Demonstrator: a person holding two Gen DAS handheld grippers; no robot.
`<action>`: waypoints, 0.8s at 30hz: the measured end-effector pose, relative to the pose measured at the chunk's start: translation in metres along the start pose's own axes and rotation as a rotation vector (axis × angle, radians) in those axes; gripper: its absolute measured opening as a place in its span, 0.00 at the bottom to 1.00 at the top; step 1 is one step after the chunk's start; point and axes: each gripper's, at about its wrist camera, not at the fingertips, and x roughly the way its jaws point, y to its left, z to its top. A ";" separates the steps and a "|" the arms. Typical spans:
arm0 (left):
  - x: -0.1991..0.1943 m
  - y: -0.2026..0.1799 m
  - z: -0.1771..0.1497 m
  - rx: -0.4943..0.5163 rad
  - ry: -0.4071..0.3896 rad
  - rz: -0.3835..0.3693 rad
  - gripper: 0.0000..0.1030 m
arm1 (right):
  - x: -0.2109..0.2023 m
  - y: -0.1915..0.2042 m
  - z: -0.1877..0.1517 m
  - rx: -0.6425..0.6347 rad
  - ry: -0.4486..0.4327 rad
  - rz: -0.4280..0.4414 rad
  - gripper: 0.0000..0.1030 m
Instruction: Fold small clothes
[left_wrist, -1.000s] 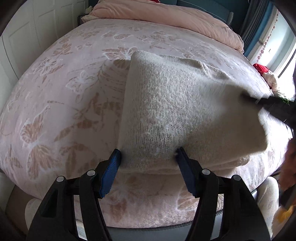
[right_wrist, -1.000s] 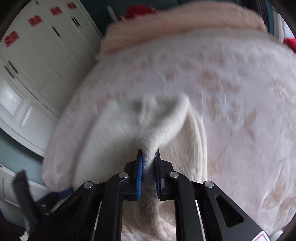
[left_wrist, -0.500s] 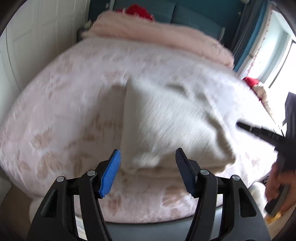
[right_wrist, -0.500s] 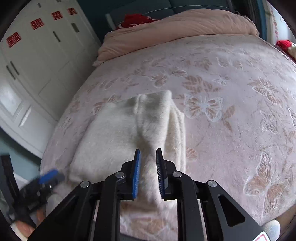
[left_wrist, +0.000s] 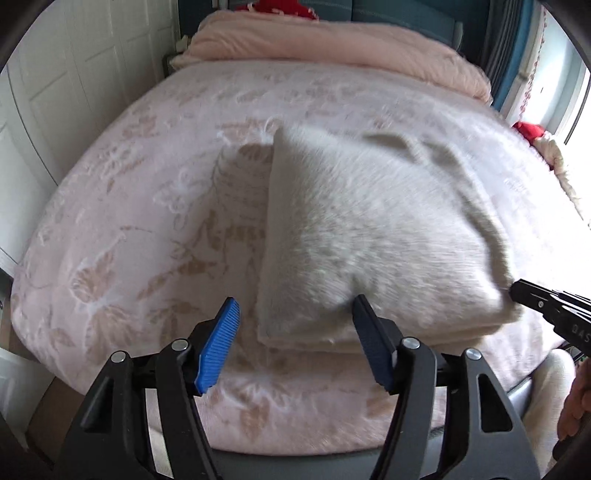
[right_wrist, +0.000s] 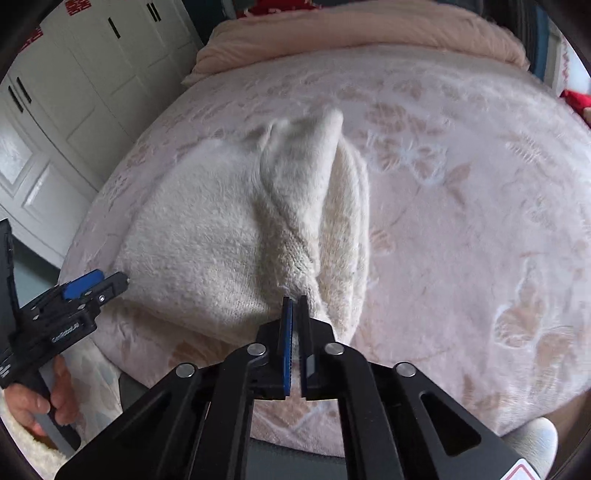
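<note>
A cream knitted garment lies folded on the pink butterfly-patterned bed cover. My left gripper is open at the garment's near left corner and holds nothing. In the right wrist view the garment has a ridge of fabric running to my right gripper, whose jaws are nearly closed on the garment's near edge. The right gripper's tip also shows in the left wrist view at the garment's right corner. The left gripper shows in the right wrist view at the garment's left corner.
A rolled pink duvet lies at the head of the bed. White wardrobe doors stand on the left. A red item lies at the right edge of the bed. The bed's front edge is right under both grippers.
My right gripper let go of the garment, opened slightly, then closed again on its near edge. My left gripper stayed open and drew back a little from the garment.
</note>
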 end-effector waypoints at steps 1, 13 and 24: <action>-0.009 -0.003 0.000 0.006 -0.012 -0.018 0.60 | -0.005 0.000 -0.002 0.003 -0.016 -0.013 0.07; -0.048 -0.057 -0.027 0.115 -0.070 -0.023 0.90 | -0.026 0.009 -0.045 0.059 -0.063 -0.109 0.20; -0.056 -0.068 -0.057 0.094 -0.089 0.034 0.90 | -0.038 0.013 -0.080 0.061 -0.079 -0.152 0.33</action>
